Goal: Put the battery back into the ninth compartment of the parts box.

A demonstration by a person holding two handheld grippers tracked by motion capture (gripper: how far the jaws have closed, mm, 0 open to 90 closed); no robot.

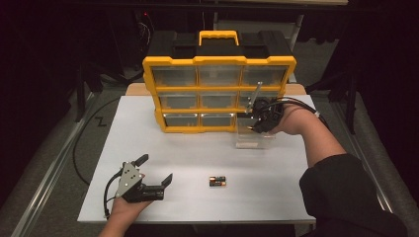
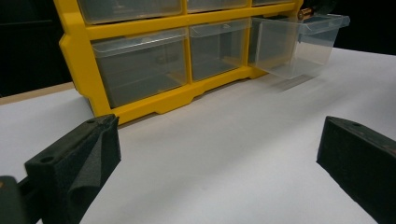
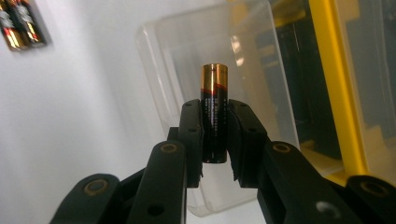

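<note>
— One battery [image 3: 214, 112] sits clenched in the right fingers [image 3: 192, 135] over the pulled-out drawer [image 3: 187, 56]; left gripper [image 1: 154, 170] rests released on the bench [image 1: 276, 197].
— Released off-centre, it could clip the rim and roll away.

The cabinet [image 1: 219, 94] stands at the back middle of the table [image 1: 197, 148]. Its bottom right drawer [image 1: 254, 133] is pulled out forward, still partly in its slot. The right gripper [image 1: 253, 118] hangs over that drawer with a battery [image 3: 214, 112] clamped between its jaws. Two batteries [image 1: 217, 181] lie side by side, touching, near the front middle of the table. The left gripper [image 1: 155, 170] rests at the front left, left of them and well apart from the cabinet
</note>
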